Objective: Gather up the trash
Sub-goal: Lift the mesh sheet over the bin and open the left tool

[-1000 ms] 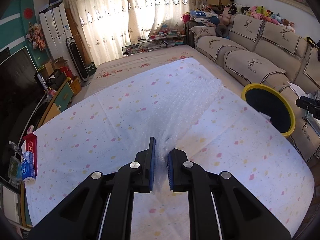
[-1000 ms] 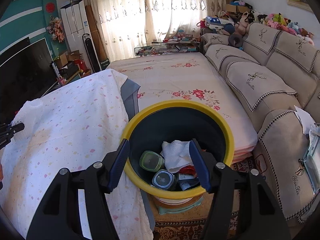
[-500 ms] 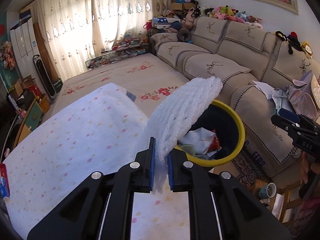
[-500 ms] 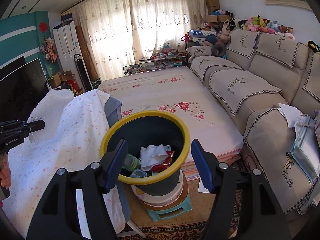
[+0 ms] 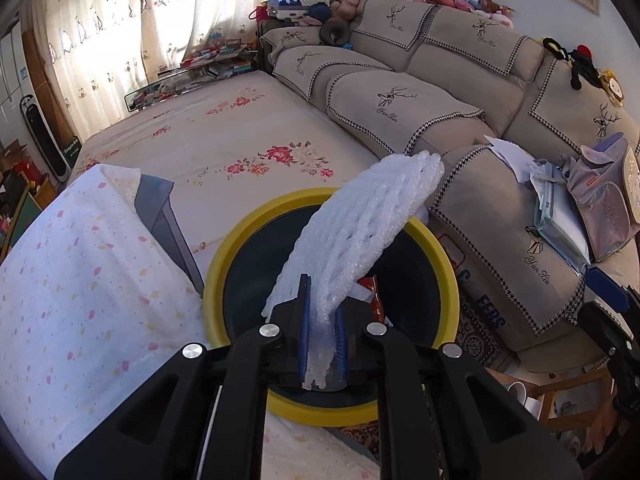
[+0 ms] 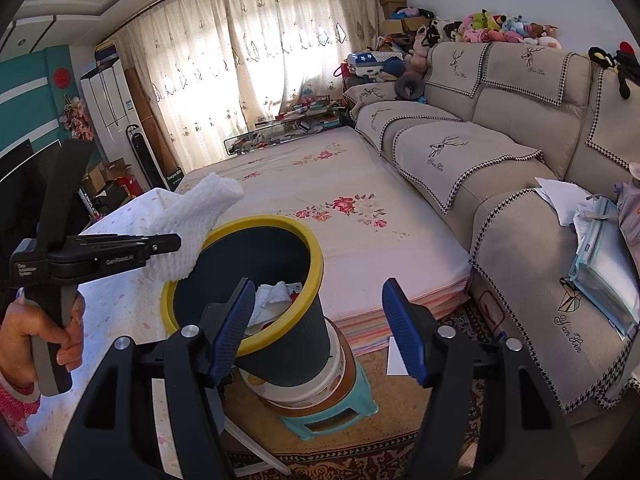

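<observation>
The left gripper is clamped on a foam sheet, holding it above the yellow-rimmed bin. The right gripper hangs wide open and empty near the bin.

I see white bubble wrap clamped upright over my yellow-rimmed dark bin, which already holds trash.

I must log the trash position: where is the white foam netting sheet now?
The white foam netting sheet is pinched in the left claw, held above the open yellow-rimmed dark bin, beside the dotted white tablecloth.
</observation>
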The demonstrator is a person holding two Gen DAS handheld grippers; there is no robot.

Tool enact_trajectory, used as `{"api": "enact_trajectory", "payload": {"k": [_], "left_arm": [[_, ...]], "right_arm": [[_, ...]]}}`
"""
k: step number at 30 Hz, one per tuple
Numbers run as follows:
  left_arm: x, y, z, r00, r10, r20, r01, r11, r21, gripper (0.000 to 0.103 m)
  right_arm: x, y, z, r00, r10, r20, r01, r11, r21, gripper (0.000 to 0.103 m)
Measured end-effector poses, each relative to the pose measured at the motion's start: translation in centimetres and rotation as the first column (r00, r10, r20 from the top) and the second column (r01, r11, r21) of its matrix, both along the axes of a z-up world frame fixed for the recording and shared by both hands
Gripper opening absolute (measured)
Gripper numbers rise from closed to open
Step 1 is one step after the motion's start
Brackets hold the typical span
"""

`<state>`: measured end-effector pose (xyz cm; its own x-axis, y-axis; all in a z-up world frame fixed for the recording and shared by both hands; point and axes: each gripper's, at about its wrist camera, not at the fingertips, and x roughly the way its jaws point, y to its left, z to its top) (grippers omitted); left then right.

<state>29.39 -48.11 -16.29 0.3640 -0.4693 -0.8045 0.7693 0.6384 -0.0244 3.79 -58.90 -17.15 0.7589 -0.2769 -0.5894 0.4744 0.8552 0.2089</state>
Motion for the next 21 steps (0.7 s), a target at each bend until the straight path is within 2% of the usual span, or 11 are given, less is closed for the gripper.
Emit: {"api": "enact_trajectory", "payload": {"k": [4, 6, 8, 9, 13, 16, 18, 21], "left_arm": [[0.7, -1.7, -1.9, 1.0, 0.009, -0.015, -0.008, 0.999, 0.035, 0.013], [1.0, -2.3, -2.7, 1.0, 0.027, -0.012, -0.026, 0.998, 0.06, 0.024], [1.5, -2.4, -3.3, 0.999, 0.054, -0.005, -0.053, 0.995, 0.08, 0.07], [1.6, -2.5, -3.5, 0.998, 0.066, -0.002, -0.066, 0.994, 0.086, 0.077], [1.8, -0.9, -3.6, 0.994, 0.1, -0.041, -0.096, 0.992, 0.085, 0.079], [0.9, 2.9, -1.5, 0.99, 0.137, -0.036, -0.137, 0.99, 0.021, 0.086], [-0.4, 6.2, 0.6, 0.987, 0.162, -0.014, -0.163, 0.986, -0.032, 0.093], [-3.6, 12.0, 3.8, 0.971, 0.218, 0.094, -0.209, 0.973, -0.099, 0.098]], "right_arm": [[-0.1, -0.3, -0.3, 1.0, -0.005, -0.003, 0.005, 1.0, 0.001, 0.063], [-0.2, -0.4, -0.4, 1.0, -0.009, -0.005, 0.009, 1.0, 0.001, 0.063], [-0.3, -0.6, -0.4, 1.0, -0.012, -0.002, 0.012, 1.0, 0.006, 0.063], [-0.4, -0.5, -0.4, 1.0, -0.014, -0.002, 0.014, 1.0, 0.008, 0.063], [-0.6, 0.0, -0.1, 1.0, -0.01, -0.008, 0.01, 1.0, 0.01, 0.064], [-0.7, 1.3, 0.1, 1.0, 0.022, -0.013, -0.023, 1.0, -0.003, 0.065], [-0.6, 2.9, 0.4, 0.998, 0.058, -0.014, -0.059, 0.998, -0.016, 0.067], [-0.5, 6.0, 1.2, 0.992, 0.127, -0.007, -0.127, 0.991, -0.039, 0.071]]}}
